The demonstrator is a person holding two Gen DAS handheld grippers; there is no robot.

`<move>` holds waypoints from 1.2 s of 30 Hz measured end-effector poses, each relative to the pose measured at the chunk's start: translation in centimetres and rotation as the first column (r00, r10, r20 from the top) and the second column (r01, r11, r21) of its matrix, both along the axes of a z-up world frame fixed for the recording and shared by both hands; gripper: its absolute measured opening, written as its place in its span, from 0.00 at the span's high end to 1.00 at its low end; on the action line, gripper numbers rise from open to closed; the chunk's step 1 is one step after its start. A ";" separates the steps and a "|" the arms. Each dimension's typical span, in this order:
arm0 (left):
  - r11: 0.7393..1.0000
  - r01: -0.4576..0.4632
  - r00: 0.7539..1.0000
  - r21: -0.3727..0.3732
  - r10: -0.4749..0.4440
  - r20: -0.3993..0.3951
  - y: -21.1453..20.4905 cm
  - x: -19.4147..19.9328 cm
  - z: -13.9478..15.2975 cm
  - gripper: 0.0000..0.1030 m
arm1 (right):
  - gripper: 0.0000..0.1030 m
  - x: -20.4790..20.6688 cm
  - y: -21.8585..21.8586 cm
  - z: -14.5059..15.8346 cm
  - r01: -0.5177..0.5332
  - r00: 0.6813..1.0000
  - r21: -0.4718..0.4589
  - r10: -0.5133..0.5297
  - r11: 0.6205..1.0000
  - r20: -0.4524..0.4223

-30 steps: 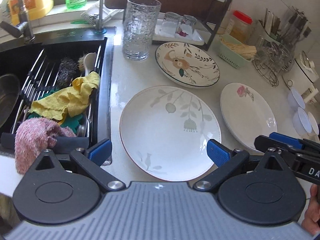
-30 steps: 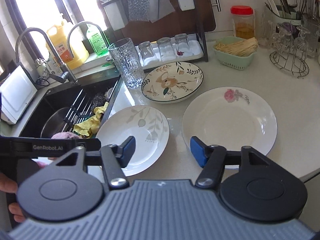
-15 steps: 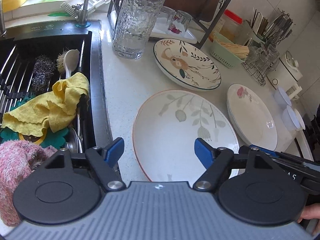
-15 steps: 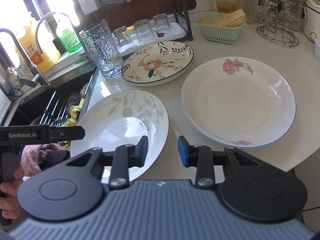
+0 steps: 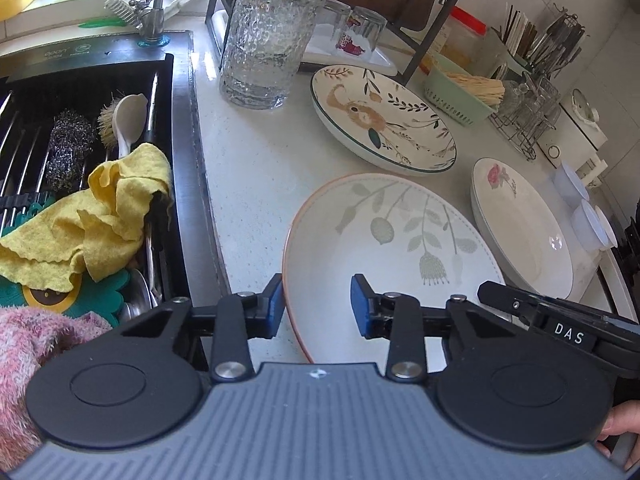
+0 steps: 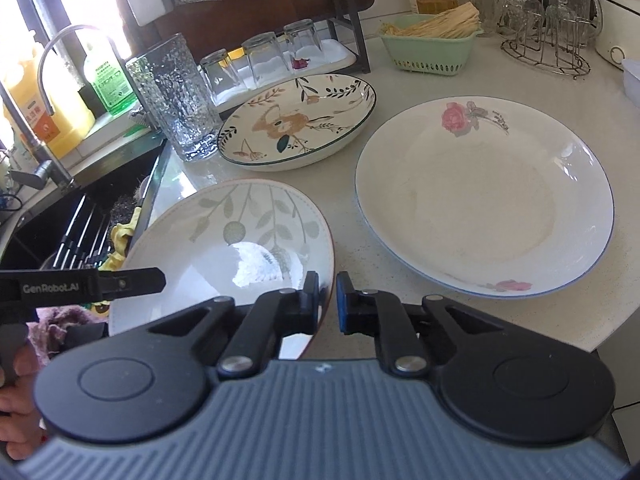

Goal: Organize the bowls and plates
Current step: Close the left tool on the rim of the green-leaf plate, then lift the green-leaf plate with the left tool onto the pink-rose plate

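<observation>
Three plates sat apart on the pale countertop (image 5: 256, 168) beside the sink (image 5: 80, 92): the rose plate (image 6: 484, 196) at the right, the deer plate (image 6: 298, 120) behind, near a textured glass (image 6: 176, 96), and the leaf plate (image 6: 224, 248) closest. The right gripper (image 6: 327, 300) had its jaws nearly together across the leaf plate's near rim; whether they pinched it could not be told. The left gripper (image 5: 318, 302) straddled the plate's left rim, jaws apart
</observation>
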State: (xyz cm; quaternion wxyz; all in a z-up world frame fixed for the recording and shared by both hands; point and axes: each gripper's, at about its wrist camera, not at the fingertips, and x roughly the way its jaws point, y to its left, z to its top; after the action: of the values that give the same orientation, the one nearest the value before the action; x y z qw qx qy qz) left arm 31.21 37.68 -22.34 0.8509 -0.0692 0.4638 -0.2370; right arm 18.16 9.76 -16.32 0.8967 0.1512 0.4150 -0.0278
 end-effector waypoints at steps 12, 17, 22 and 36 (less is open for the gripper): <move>1.000 0.003 0.999 0.021 -0.002 -0.042 -0.1 2.0 0.3 0.52 | 0.88 1.8 -1.0 -1.3 0.045 0.999 0.173 -0.045 0.984 -0.002; 1.000 -0.019 0.998 0.017 0.020 -0.063 0.2 1.8 1.3 0.52 | 0.88 2.0 -0.6 -0.8 0.016 1.000 0.160 -0.012 0.987 -0.023; 0.999 -0.033 0.996 0.030 0.035 -0.080 0.0 1.6 2.3 0.52 | 0.88 1.9 -0.7 0.1 -0.040 0.999 0.134 0.043 0.990 -0.026; 1.000 0.007 0.994 -0.022 -0.010 -0.109 -2.4 1.7 7.8 0.50 | 0.88 2.2 -3.4 6.0 -0.069 0.997 0.148 0.063 0.987 0.045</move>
State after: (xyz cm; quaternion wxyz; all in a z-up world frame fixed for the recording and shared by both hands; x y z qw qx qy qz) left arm 32.88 35.24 -14.57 0.8224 -0.0894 0.5072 -0.2416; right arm 20.35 6.35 -10.33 0.8914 0.2044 0.4028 0.0362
